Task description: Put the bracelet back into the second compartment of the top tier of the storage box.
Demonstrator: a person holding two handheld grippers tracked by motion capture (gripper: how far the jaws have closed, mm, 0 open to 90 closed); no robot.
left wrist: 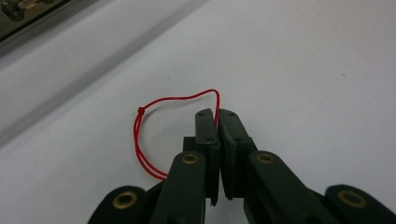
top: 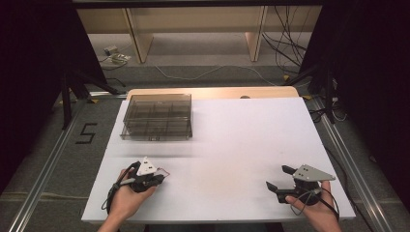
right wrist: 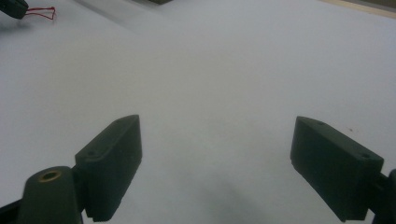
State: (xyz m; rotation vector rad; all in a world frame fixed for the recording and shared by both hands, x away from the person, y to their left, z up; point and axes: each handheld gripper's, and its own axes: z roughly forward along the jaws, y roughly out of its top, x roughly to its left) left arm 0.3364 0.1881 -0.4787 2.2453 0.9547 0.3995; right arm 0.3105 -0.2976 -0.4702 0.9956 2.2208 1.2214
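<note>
Near the front left corner of the white surface (top: 232, 140), the left claw (top: 162, 178) lies low in the person's left hand (top: 126, 200), its jaws pinched together on a thin red string (left wrist: 140, 135). In the left gripper view the string runs up between the two black pads and comes out at their tips, then bends over into a loop that rests on the surface to the left of the jaws, with a small knot partway along it. Part of the loop runs as a doubled strand back down beside the left jaw. In the high view a short bit of red shows just beyond the claw's tip.

Near the front right corner, the right claw (top: 277, 178) is held in the right hand (top: 316, 212), well apart from the left one. Its jaws stand wide apart with nothing between them, only bare surface under them in the right gripper view.

Toward the back left corner of the surface sits a clear plastic compartment box (top: 157, 116), its lid down, well away from both claws and from the string.
</note>
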